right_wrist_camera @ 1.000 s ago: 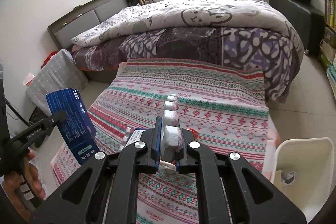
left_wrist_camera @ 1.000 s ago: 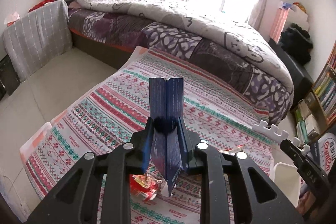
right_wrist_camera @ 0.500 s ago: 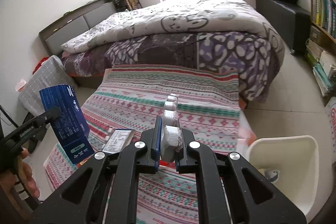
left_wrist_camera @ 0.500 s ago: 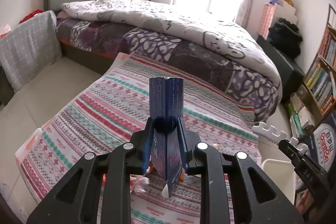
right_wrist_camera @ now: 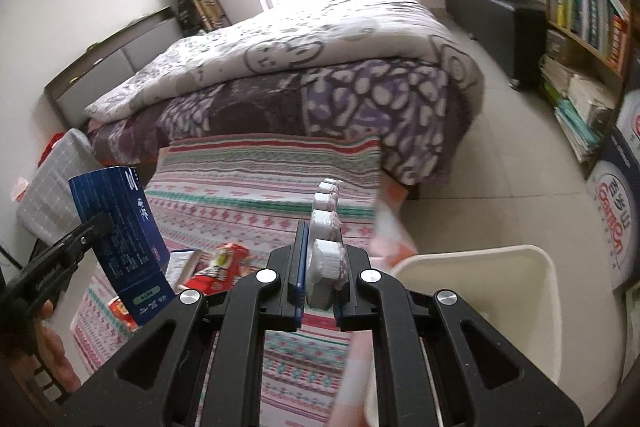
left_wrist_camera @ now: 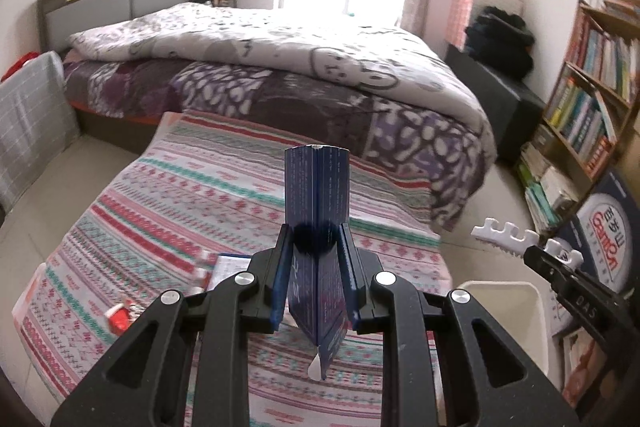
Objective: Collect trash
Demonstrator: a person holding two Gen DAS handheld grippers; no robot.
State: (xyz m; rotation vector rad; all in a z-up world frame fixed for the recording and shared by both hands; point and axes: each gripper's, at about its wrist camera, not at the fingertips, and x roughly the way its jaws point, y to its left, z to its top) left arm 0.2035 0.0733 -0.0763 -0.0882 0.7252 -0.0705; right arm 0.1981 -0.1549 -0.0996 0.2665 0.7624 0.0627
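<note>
1. Left gripper (left_wrist_camera: 316,259): fingers pinching a dark blue carton (left_wrist_camera: 316,211), which stands upright between the pads, its top rising well above the fingertips and its lower flap hanging below them.
2. Right gripper (right_wrist_camera: 320,267): fingers pressed tight on a white notched foam strip (right_wrist_camera: 326,227) that runs forward past the tips.
3. White bin (right_wrist_camera: 516,291): just right of the right fingers, on the floor.
4. Striped mat (left_wrist_camera: 224,195): beneath both grippers; red wrappers (right_wrist_camera: 218,267) and a small box (left_wrist_camera: 228,267) lie left of the fingers.
</note>
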